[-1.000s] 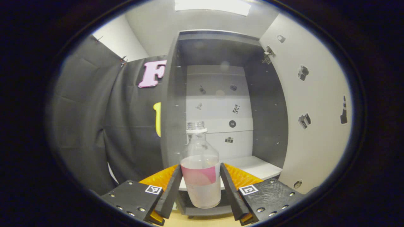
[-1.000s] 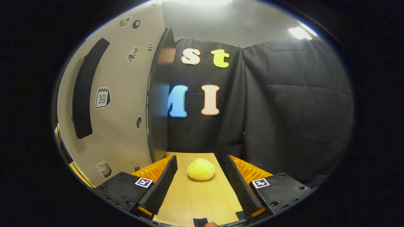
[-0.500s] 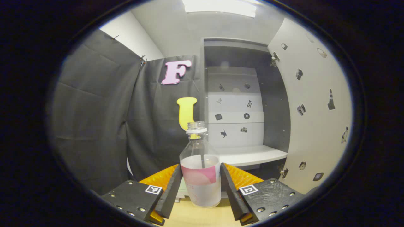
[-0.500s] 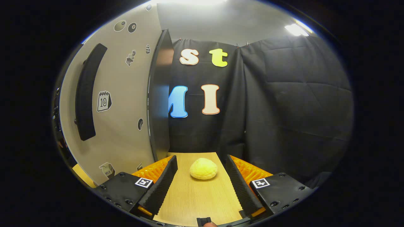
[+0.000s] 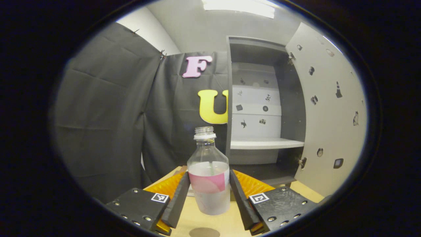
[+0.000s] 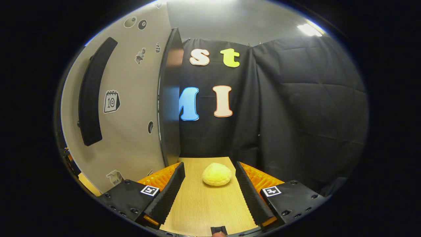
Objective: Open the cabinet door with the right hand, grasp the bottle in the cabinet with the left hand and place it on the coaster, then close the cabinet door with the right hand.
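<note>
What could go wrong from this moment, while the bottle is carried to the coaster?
1. The bottle has no cap and holds liquid; a tilt in the left tongs may spill it.
2. The coaster is barely visible at the bottom edge of the left gripper view, so the bottle may land off-centre.
3. The cabinet door stands wide open beside the open right tongs.

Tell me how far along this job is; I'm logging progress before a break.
Done: the cabinet door stands open and the bottle is out of the cabinet. In hand: the left claw grips the bottle above the table, near a dark round coaster. Left: set it on the coaster, then shut the door with the open right claw.
</note>
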A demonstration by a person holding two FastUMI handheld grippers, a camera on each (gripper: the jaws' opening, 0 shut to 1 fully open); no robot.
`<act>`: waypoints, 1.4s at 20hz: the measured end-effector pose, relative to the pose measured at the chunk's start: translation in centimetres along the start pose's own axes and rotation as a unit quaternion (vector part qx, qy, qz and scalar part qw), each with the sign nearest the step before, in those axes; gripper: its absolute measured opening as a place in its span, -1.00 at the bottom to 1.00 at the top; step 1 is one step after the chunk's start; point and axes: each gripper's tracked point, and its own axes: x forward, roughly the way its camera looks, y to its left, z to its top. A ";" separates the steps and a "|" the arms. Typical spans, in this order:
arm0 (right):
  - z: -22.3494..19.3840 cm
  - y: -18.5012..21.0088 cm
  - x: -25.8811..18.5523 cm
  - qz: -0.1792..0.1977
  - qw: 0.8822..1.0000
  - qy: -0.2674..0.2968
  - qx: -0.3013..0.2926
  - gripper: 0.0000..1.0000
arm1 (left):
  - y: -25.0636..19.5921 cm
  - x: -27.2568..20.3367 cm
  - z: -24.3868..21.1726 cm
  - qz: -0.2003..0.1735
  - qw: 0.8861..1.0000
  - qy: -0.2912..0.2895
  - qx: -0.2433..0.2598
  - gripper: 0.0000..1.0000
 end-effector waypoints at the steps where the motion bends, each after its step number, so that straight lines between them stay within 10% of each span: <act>1: -0.1 0.0 -0.2 -0.002 1.000 -0.001 -0.003 0.94 | 0.2 -0.4 -1.2 0.000 1.000 0.006 -0.008 0.47; 28: -1.4 -0.8 -0.2 -0.003 0.999 0.032 -0.032 0.96 | 0.5 -3.5 -20.4 0.090 0.992 0.084 0.035 0.43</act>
